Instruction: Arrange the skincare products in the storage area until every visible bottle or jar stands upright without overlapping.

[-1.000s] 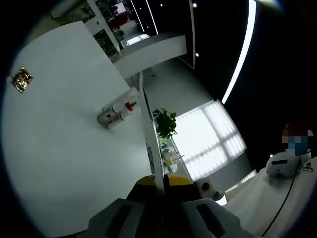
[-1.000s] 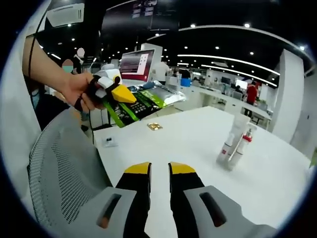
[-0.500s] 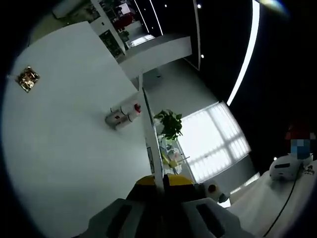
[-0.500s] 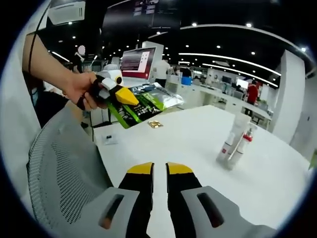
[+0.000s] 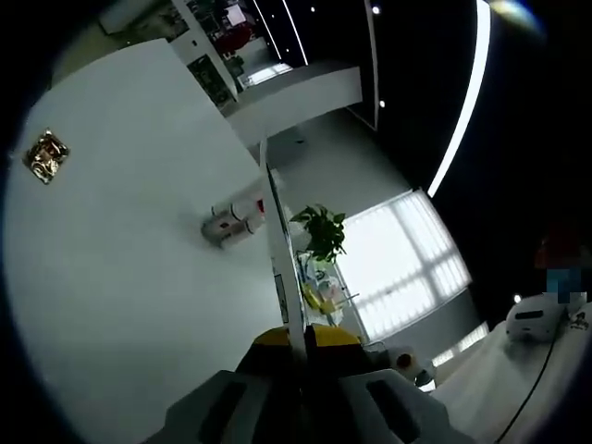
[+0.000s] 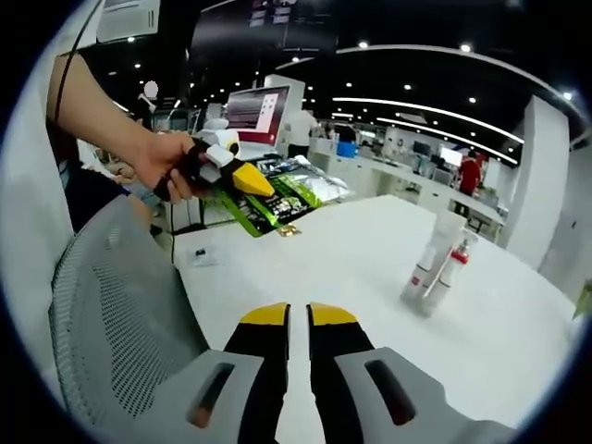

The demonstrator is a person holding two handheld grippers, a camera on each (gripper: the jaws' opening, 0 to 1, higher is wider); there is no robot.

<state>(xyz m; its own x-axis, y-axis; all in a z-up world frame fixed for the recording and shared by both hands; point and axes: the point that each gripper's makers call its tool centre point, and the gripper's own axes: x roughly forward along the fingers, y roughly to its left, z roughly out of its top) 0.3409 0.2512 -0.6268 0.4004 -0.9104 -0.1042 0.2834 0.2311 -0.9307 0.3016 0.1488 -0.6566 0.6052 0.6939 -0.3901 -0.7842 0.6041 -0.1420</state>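
Two white tubes [image 6: 433, 268] stand close together on the white table [image 6: 351, 277]; one has a red cap [image 6: 462, 248]. In the left gripper view they are small, at mid-table [image 5: 236, 222]. My left gripper [image 5: 297, 335] is shut on a flat green packet, seen edge-on as a thin white strip [image 5: 277, 240]. In the right gripper view a hand holds that left gripper [image 6: 262, 183] over the table's far left edge, with the green packet [image 6: 301, 190] hanging from it. My right gripper [image 6: 299, 314] hovers low over the near table edge, its jaws almost together with nothing between them.
A small gold sachet [image 6: 289, 230] [image 5: 44, 155] and a small white-and-black item [image 6: 203, 256] lie on the table. A grey mesh chair back [image 6: 120, 305] stands at the left. A monitor [image 6: 257, 113] is behind the table. A potted plant [image 5: 319, 236] is beyond it.
The hand has carried the left gripper and its green packet rightward, closer over the table. My right gripper's jaws have narrowed slightly. The tubes have not moved.
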